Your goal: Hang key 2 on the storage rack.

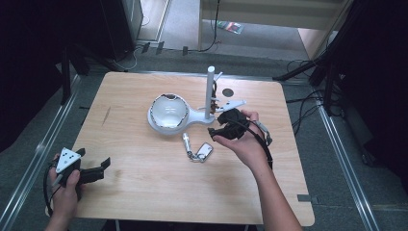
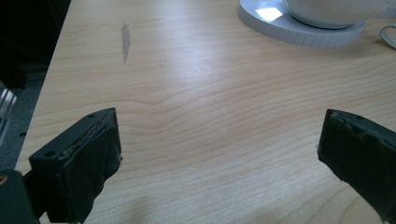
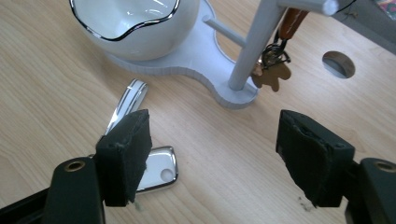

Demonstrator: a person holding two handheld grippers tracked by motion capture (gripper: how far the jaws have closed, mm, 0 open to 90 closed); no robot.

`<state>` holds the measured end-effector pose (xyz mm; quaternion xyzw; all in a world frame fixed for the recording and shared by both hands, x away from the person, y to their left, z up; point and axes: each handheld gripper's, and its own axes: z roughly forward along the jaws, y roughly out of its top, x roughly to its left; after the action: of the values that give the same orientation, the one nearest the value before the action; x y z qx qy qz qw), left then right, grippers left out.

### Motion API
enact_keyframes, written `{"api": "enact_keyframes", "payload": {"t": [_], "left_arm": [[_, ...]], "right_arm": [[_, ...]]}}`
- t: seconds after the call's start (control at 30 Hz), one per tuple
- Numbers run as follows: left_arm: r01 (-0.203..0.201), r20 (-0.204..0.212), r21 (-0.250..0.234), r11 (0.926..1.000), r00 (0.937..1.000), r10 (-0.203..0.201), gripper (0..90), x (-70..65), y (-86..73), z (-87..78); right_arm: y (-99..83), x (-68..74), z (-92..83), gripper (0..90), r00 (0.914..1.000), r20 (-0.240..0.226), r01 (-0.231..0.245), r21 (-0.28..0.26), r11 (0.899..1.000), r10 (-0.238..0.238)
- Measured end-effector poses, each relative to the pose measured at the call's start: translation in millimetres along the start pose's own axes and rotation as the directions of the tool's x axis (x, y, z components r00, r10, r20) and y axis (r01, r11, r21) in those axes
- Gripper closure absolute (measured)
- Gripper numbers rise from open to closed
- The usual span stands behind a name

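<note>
**Right gripper closing in on the key fob set**

The key fob set [image 1: 198,151] is lying flat on the table [image 1: 144,192], just in front of the white stand [image 1: 192,118] that carries a bowl [image 1: 168,109] and an upright post [image 1: 210,91]. It looks light, hard and glossy: a chromed fob [image 3: 156,170] chained to a slim metal bar [image 3: 126,100], so probably slippery and prone to swing. Judged best hold: across the fob's narrow edges.

The right gripper [image 3: 212,158] is hovering beside the stand's post, jaws standing apart with nothing between them; the fob is sitting under its left jaw, not centred in the gap.

The left gripper [image 1: 89,171] is resting far from the stand at the table's near left corner, jaws wide and empty.
</note>
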<state>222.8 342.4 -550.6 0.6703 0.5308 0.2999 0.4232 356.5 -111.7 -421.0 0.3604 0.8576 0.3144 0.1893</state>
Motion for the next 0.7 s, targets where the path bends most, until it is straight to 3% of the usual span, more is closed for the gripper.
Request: {"api": "enact_keyframes", "payload": {"t": [0.37,0.7], "left_arm": [[-0.001,0.006,-0.007,1.0,1.0,0.001,0.0,-0.3,-0.6,-1.1],[0.001,0.009,-0.004,1.0,1.0,-0.001,0.0,0.2,-0.4,-1.0]], "right_arm": [[-8.0,18.2,17.6,32.2,0.9998,-0.002,0.021,0.063,0.998,-0.021],[-3.6,35.4,33.6,33.6,0.9985,-0.029,0.05,0.116,0.992,-0.047]]}}
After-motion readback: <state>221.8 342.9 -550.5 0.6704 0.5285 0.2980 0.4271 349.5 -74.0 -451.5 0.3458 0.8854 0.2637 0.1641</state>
